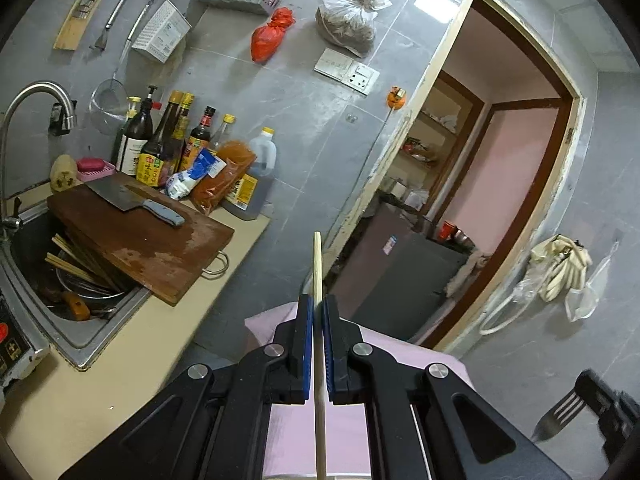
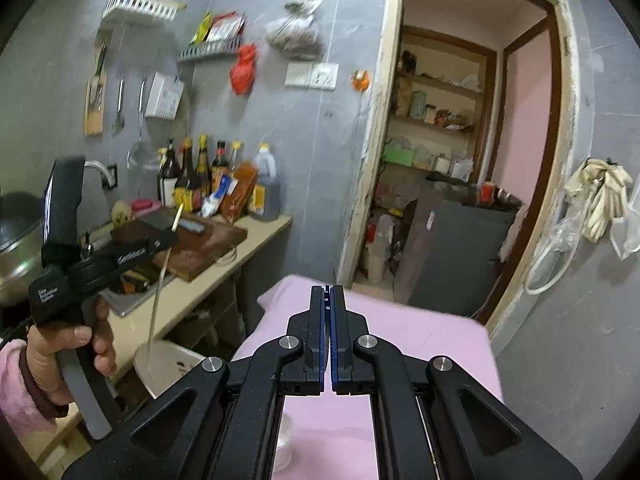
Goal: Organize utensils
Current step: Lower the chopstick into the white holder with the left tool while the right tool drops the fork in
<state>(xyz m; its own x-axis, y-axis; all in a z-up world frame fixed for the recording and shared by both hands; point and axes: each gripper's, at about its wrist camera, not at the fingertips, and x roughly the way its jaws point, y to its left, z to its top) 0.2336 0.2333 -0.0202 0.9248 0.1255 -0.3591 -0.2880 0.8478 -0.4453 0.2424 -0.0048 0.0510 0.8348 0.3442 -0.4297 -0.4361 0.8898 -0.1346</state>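
L gripper (image 1: 318,312): blue pads pinching a single pale wooden chopstick (image 1: 317,264), stick running up between the jaws and poking out past the tips. From the R cam the same gripper (image 2: 170,236) is showing at left, held by a hand (image 2: 68,344) in a pink sleeve (image 2: 16,384), stick tip sticking up over the cutting board.

R gripper (image 2: 328,300): jaws pressed together; a thin metal edge seems to be sitting between the pads, hard to make out from its own cam. In the L cam, R gripper (image 1: 612,404) is appearing at lower right w/ a metal fork (image 1: 558,416) jutting from it, tines toward the cam – so it's clamping the fork.

Both grippers hanging over a pink-covered surface (image 2: 420,332), near the counter (image 1: 120,364).

Sink (image 1: 76,332) at left is holding more chopsticks (image 1: 68,260) plus dishes; brown cutting board (image 1: 160,248) is lying partly over the sink, cleaver (image 1: 132,200) resting on top. Sauce bottles (image 1: 168,140) standing against the grey tiled wall behind the board. White bowl (image 2: 168,360) sitting low, beside the pink surface.
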